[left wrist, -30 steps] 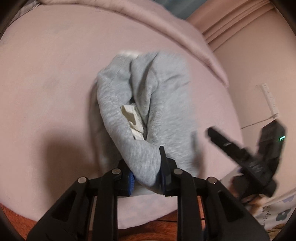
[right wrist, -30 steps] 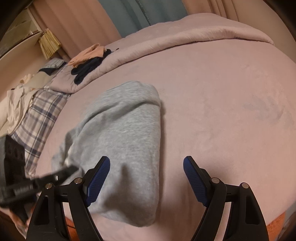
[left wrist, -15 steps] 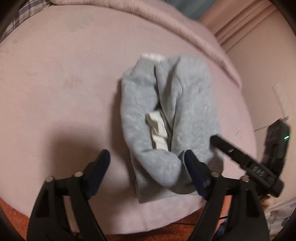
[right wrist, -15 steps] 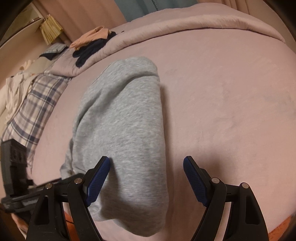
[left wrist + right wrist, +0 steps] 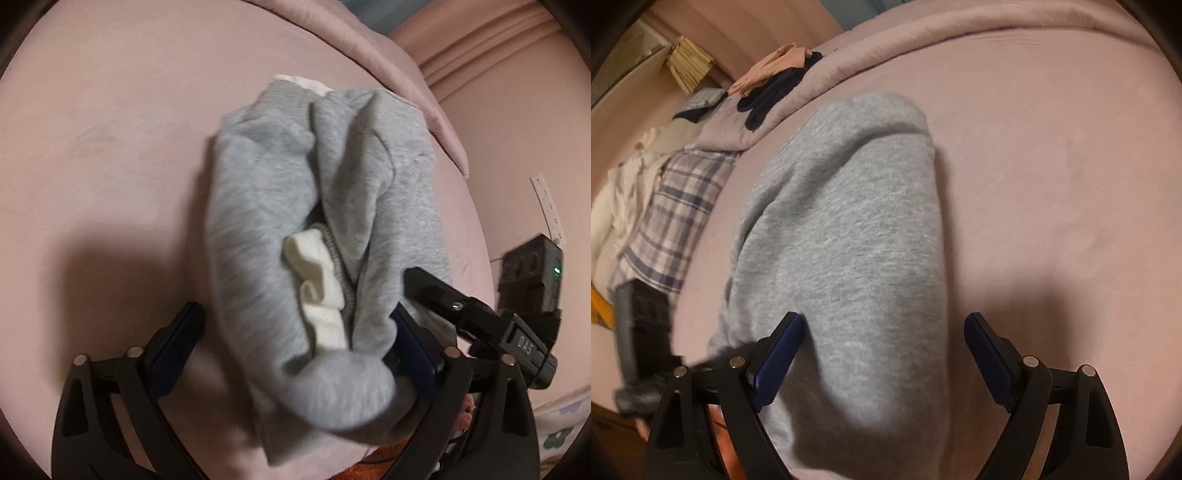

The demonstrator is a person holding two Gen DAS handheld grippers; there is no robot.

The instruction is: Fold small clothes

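Both claws, left claw and right claw, gape wide astride the folded grey garment on the pink bed.

i'm in a home bedroom; a pink blanket covers the bed under my tools; a plaid pillow lies at its far end beside heaped white laundry; pink curtains hang behind; dark and peach clothes sit on the rolled duvet
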